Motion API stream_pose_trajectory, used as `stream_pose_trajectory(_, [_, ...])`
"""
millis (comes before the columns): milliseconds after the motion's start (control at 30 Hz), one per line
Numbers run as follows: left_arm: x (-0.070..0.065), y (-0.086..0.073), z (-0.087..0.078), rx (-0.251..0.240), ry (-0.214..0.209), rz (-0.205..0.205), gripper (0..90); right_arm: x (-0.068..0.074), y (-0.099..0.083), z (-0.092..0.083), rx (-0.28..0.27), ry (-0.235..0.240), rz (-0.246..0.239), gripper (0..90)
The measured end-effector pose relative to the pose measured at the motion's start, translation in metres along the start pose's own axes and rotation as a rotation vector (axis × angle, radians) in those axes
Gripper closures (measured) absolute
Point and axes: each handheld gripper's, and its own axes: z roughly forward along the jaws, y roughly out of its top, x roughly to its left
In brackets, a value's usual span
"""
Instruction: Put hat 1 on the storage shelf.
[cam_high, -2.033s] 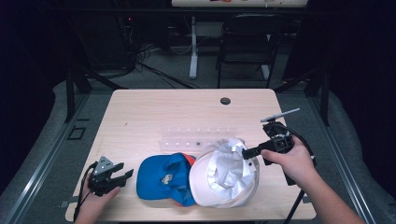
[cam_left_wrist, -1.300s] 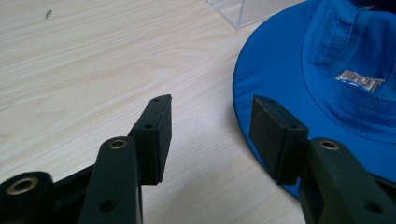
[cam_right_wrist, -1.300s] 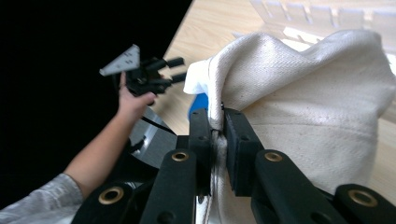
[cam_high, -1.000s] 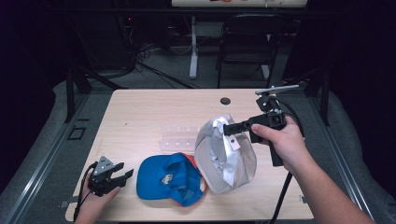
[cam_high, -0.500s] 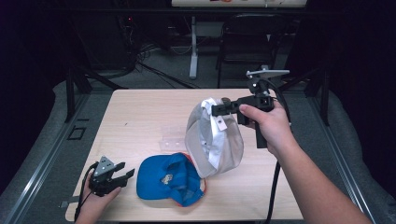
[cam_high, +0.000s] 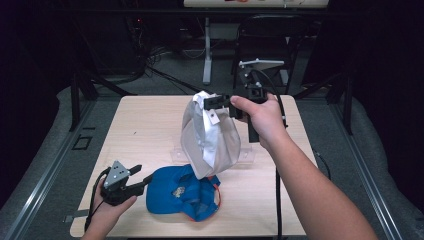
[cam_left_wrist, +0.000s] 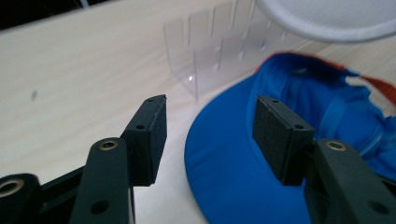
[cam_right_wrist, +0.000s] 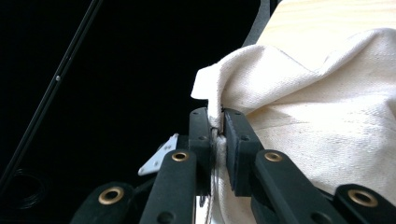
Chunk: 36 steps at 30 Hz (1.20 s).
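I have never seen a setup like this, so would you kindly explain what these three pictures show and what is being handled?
No robot arm here: a person holds a black two-jaw gripper in each hand at a light wooden table. One picture comes from a camera above the table; the other two from cameras riding on the grippers, looking along their jaws. The right gripper is shut on an edge of a white cloth cap, lifted so it hangs above the table. A blue cloth cap with orange trim lies on the table, beside a clear plastic slotted rack. The left gripper stands open at the blue cap's brim; its jaws have just been opening, pressing on nothing.
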Motion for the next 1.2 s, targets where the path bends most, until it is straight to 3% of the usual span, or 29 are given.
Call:
stream_pose_trajectory(100, [-0.006,0.012,0.001,-0.011,-0.016,0.018,45.4,0.003,0.006,0.004,-0.008,0.002,0.003,82.6])
stream_pose_trajectory(167, [-0.017,0.029,0.006,-0.012,-0.032,0.059,45.4,0.005,0.012,0.009,-0.018,0.002,0.006,82.6])
stream_pose_trajectory(200, [-0.017,0.029,0.006,-0.012,-0.032,0.059,45.4,0.005,0.012,0.009,-0.018,0.002,0.006,82.6])
stream_pose_trajectory(300, [-0.036,0.045,0.018,-0.023,-0.065,0.12,45.4,0.004,0.018,0.017,-0.021,0.0,0.012,82.6])
stream_pose_trajectory(500, [-0.067,0.062,0.043,-0.035,-0.109,0.195,45.3,0.0,0.026,0.025,-0.027,-0.005,0.03,82.6])
stream_pose_trajectory(667, [-0.081,0.072,0.057,-0.026,-0.071,0.257,45.5,0.0,0.03,0.026,-0.043,-0.01,0.04,82.5])
stream_pose_trajectory(833, [-0.075,0.077,0.063,0.013,-0.071,0.252,78.4,0.0,0.031,0.026,-0.052,-0.01,0.039,82.6])
stream_pose_trajectory(967, [-0.064,0.077,0.062,0.021,-0.072,0.272,84.7,0.002,0.031,0.027,-0.052,-0.006,0.034,82.5])
stream_pose_trajectory(1133, [-0.044,0.079,0.063,0.014,-0.134,0.222,86.2,0.004,0.032,0.031,-0.049,-0.011,0.033,82.5])
stream_pose_trajectory(1200, [-0.039,0.079,0.065,0.017,-0.137,0.214,86.2,0.003,0.033,0.033,-0.048,-0.015,0.036,82.5])
